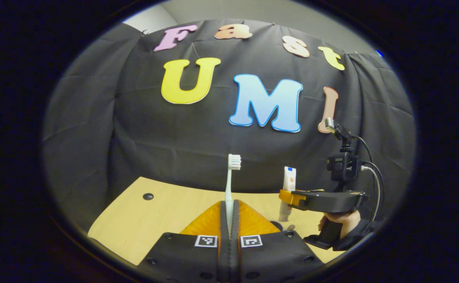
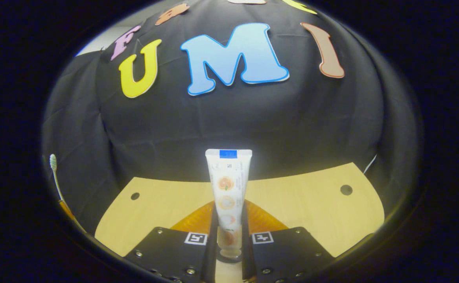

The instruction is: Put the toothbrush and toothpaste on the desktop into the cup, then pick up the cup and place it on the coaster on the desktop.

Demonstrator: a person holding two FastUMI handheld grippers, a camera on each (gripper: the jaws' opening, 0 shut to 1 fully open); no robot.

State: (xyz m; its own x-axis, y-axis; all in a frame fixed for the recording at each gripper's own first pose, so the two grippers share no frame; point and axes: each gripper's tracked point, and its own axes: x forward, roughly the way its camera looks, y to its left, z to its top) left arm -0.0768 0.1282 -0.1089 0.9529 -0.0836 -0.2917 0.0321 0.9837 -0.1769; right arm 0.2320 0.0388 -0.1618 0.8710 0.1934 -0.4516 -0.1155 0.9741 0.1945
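The left gripper is clamped on the toothbrush, held upright, bristles up; the right gripper is clamped on the toothpaste tube, also upright above the desktop. Judged risk: both are pinched near their lower ends, so either could pivot or slip on tilting toward the cup. The left gripper view shows the person's hand under the right gripper; the right gripper view shows the tube's printed face.

A pale wooden desktop with round dark cable holes near its back corners meets a creased black cloth wall behind it.
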